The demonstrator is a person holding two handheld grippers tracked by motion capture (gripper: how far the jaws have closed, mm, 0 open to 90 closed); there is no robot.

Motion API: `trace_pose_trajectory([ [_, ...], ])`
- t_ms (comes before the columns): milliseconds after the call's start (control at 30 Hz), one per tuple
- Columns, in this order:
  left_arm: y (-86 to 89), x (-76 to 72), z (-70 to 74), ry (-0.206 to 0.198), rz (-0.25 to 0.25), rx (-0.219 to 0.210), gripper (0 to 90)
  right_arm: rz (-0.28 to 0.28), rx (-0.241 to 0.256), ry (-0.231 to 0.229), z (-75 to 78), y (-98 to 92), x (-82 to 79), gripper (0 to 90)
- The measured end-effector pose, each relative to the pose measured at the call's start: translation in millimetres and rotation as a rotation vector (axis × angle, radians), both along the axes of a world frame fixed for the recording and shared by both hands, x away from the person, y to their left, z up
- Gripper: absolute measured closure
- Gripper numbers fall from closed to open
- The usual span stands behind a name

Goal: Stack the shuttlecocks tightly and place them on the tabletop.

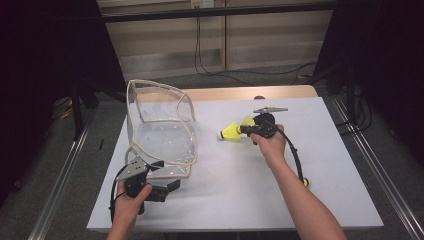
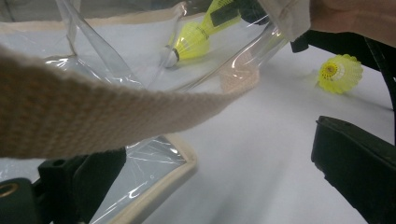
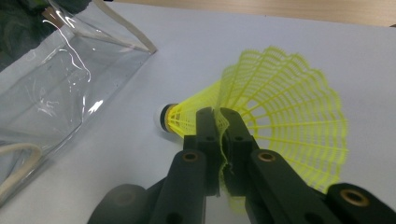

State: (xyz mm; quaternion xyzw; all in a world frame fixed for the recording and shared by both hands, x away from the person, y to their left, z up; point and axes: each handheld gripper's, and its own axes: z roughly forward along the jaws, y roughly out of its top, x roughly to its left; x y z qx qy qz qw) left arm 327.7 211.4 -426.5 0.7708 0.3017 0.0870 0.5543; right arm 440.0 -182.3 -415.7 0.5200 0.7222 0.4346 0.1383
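Both forearms [image 1: 295, 195] outstretched (grippers low)

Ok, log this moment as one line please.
right gripper: shut on shuttlecock | left gripper: open by clear bag | second shuttlecock: on table

A lab-like recording bay is suggested. A white-topped table with a pale wooden far edge [image 1: 240, 93] is framed by a black metal crossbar [image 1: 215, 12] overhead and dark curtains [image 1: 45, 60] at both sides. Black cables [image 1: 210, 67] are trailed down a beige panelled wall onto a grey floor [image 1: 395, 165], where silver metal rails [image 1: 62, 185] are laid.
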Motion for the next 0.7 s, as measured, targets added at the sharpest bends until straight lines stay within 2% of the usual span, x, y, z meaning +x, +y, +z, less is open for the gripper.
trace_pose_trajectory([
  [433,0.1,0.2,0.3,-0.001,-0.006,0.006,3.3,0.014,0.005,0.012,-5.1,1.9,-2.1,88.0],
  [700,-0.3,0.1,0.0,0.002,-0.007,0.009,3.3,0.023,-0.008,0.018,-9.3,5.3,-2.7,87.7],
])
